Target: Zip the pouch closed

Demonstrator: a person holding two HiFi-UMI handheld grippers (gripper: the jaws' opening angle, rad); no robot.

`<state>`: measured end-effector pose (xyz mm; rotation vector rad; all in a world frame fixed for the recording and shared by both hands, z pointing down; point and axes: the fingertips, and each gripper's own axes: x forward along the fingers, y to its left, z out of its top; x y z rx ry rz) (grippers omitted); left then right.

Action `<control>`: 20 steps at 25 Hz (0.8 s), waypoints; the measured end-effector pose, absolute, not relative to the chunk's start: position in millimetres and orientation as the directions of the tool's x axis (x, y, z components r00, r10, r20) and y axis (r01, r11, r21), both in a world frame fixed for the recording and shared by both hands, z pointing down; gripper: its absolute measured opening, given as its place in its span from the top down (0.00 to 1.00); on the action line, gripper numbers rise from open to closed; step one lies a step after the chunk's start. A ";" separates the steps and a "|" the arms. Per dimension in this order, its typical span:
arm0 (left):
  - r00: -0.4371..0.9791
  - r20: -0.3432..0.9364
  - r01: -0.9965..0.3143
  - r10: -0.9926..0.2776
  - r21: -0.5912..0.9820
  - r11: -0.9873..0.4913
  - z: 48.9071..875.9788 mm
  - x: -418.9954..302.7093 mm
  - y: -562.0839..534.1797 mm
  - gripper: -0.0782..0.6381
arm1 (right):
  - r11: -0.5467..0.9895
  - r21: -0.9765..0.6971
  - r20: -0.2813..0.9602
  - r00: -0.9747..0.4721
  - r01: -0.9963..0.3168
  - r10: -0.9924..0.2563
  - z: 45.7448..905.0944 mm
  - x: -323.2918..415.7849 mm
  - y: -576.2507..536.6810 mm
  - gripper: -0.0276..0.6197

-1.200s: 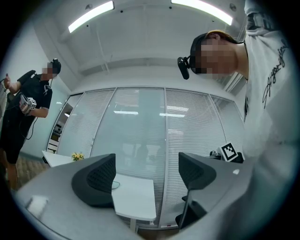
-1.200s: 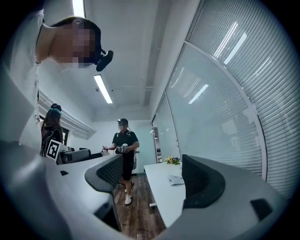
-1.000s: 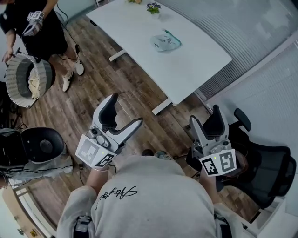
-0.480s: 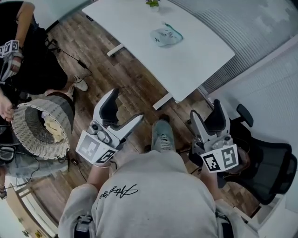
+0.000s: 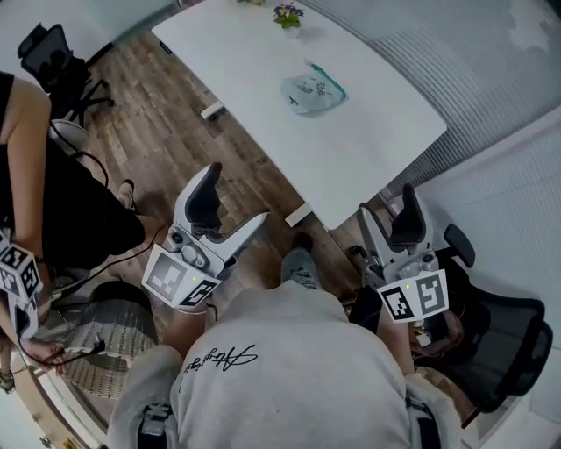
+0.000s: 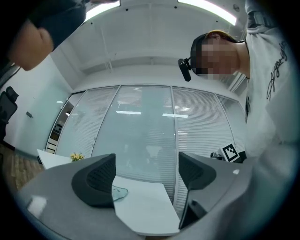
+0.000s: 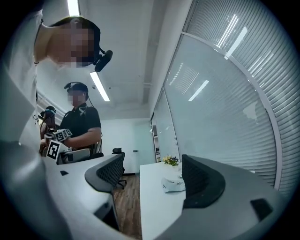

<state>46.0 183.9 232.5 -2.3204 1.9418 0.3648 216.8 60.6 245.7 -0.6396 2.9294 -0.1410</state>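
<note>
The pouch [image 5: 309, 90] is a pale, see-through bag with green print, lying on the white table [image 5: 368, 149] toward its far side. It also shows small in the left gripper view as a clear pouch [image 6: 120, 193] and in the right gripper view as a pale pouch [image 7: 173, 184]. My left gripper [image 5: 237, 200] is open and empty, held over the wooden floor well short of the table. My right gripper [image 5: 387, 210] is open too, near the table's right corner, with nothing between its jaws.
A small flower pot [image 5: 287, 15] stands at the table's far end. A person in black [image 5: 53, 202] stands at the left with a wicker basket [image 5: 110, 338] by them. A black office chair [image 5: 491, 333] sits at my right. Slatted glass walls run behind the table.
The view has moved closer to the table. The person in black and the basket have shifted to the lower left. Both grippers keep the same open pose.
</note>
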 end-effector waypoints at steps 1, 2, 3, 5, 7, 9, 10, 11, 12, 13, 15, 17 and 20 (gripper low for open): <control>0.161 -0.242 -0.980 -0.957 0.078 -0.185 231.6 42.8 172.9 0.33 | 0.905 -0.121 -0.117 -0.900 -0.407 -0.420 245.8 213.3 49.2 0.38; 0.162 -0.242 -0.980 -0.957 0.076 -0.185 230.9 39.9 162.0 0.33 | 0.906 -0.122 -0.118 -0.900 -0.405 -0.419 245.6 209.5 37.8 0.38; 0.162 -0.241 -0.980 -0.957 0.075 -0.185 230.5 37.0 151.3 0.33 | 0.907 -0.122 -0.118 -0.901 -0.403 -0.417 244.9 205.4 26.5 0.38; 0.162 -0.240 -0.980 -0.957 0.075 -0.184 230.4 30.8 130.6 0.33 | 0.910 -0.121 -0.117 -0.904 -0.397 -0.411 243.1 197.1 4.4 0.38; 0.155 -0.242 -0.981 -0.958 0.076 -0.178 229.3 23.5 110.2 0.33 | 0.913 -0.119 -0.118 -0.908 -0.390 -0.403 241.0 189.2 -17.5 0.38; 0.145 -0.244 -0.983 -0.959 0.077 -0.168 226.9 16.6 90.3 0.33 | 0.917 -0.117 -0.121 -0.911 -0.381 -0.394 237.9 181.7 -39.3 0.38; 0.141 -0.244 -0.984 -0.959 0.076 -0.164 225.1 13.9 81.1 0.33 | 0.919 -0.116 -0.123 -0.913 -0.377 -0.390 236.0 178.4 -49.4 0.38; 0.138 -0.244 -0.985 -0.960 0.072 -0.160 222.6 12.0 72.8 0.33 | 0.921 -0.114 -0.125 -0.914 -0.373 -0.385 234.0 175.7 -58.4 0.38; 0.135 -0.246 -0.985 -0.960 0.068 -0.156 219.4 10.7 65.7 0.33 | 0.923 -0.111 -0.128 -0.915 -0.370 -0.382 231.9 173.7 -66.1 0.38; 0.133 -0.247 -0.986 -0.960 0.064 -0.153 216.6 9.7 60.1 0.33 | 0.924 -0.107 -0.129 -0.916 -0.368 -0.380 230.1 172.2 -72.3 0.38; 0.127 -0.246 -0.988 -0.961 0.059 -0.146 214.5 7.3 51.1 0.33 | 0.925 -0.105 -0.130 -0.917 -0.365 -0.376 229.0 169.1 -82.8 0.38; 0.118 -0.238 -0.989 -0.964 0.061 -0.136 216.9 2.6 38.1 0.33 | 0.927 -0.111 -0.125 -0.920 -0.359 -0.371 232.0 163.6 -96.5 0.38; 0.107 -0.219 -0.990 -0.970 0.070 -0.125 223.1 -5.3 15.0 0.33 | 0.929 -0.125 -0.113 -0.925 -0.349 -0.363 238.8 154.9 -120.1 0.38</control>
